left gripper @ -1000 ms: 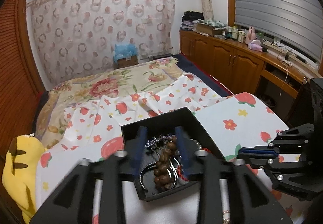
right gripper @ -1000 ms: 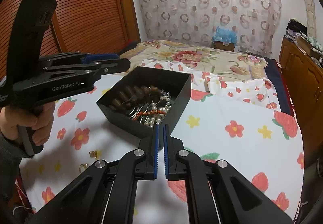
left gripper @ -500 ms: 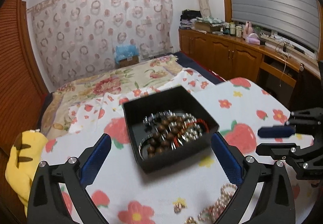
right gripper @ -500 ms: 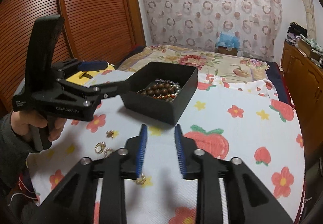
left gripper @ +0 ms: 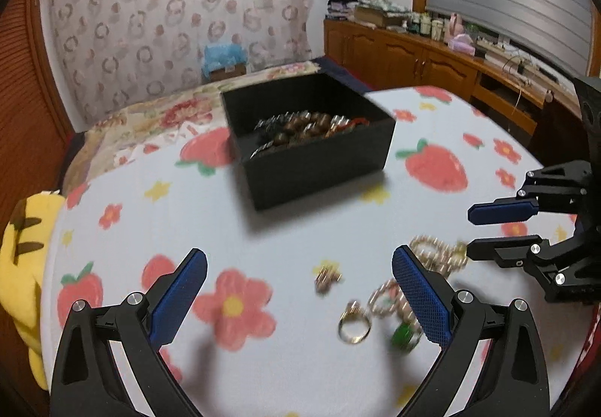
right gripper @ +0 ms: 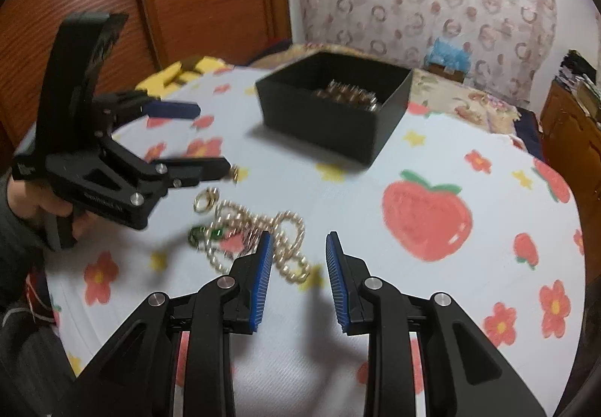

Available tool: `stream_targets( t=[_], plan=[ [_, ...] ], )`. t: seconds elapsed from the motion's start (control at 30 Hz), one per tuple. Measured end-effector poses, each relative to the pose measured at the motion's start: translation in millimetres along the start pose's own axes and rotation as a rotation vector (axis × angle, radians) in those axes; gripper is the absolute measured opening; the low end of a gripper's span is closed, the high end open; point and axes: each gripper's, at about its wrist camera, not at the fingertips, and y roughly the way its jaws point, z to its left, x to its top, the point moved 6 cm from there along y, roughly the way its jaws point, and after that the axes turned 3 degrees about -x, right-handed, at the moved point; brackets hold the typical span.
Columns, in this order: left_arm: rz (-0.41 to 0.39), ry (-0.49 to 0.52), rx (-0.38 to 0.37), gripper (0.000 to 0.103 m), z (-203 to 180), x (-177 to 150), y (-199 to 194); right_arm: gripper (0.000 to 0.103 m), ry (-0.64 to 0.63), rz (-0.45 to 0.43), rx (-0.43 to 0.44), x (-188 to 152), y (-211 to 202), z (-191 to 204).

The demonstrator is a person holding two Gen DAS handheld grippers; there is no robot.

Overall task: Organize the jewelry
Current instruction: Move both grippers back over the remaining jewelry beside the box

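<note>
On the left, nearest the counter's front edge, small pieces are scattered: a gold ring (left gripper: 354, 327), a green ring (left gripper: 402, 336), then the pearl necklace (right gripper: 263, 234). The black box (left gripper: 311, 139) of beads is set farther back, toward the middle. A good pick is judged to need one piece taken singly, low and square, without snagging the pearls. The left claw (left gripper: 300, 298) is spread fully wide, nothing held; the right claw (right gripper: 296, 280) is partly spread, empty, just beside the pearls.
</note>
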Motion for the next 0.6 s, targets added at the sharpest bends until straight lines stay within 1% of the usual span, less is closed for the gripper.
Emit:
stream_targets(
  t=[0.07,0.2,0.27,0.37,0.5,0.6],
  plan=[
    [0.012,0.004,0.003,0.095,2.4,-7.8,-3.3,0.032,-0.018,0.02,0.006,-3.8,4.3,4.0],
    [0.036,0.009,-0.02,0.095,2.6,-21.4,-6.8,0.031,-0.054,0.041,0.011,-7.1,7.4,12.2],
    [0.041,0.008,-0.023,0.095,2.1,-27.1,-8.4,0.026,-0.071,0.045,0.004,-7.1,8.0,14.9],
    [0.05,0.006,-0.03,0.095,1.8,-32.1,-8.0,0.024,-0.09,0.05,-0.009,-5.6,9.4,16.7],
    [0.066,0.01,-0.031,0.095,1.5,-37.4,-5.4,0.023,-0.098,0.052,-0.037,-4.0,10.8,13.5],
    [0.073,0.009,-0.032,0.095,1.8,-38.8,-4.4,0.023,-0.073,0.053,-0.042,-2.3,10.8,6.1]
  ],
)
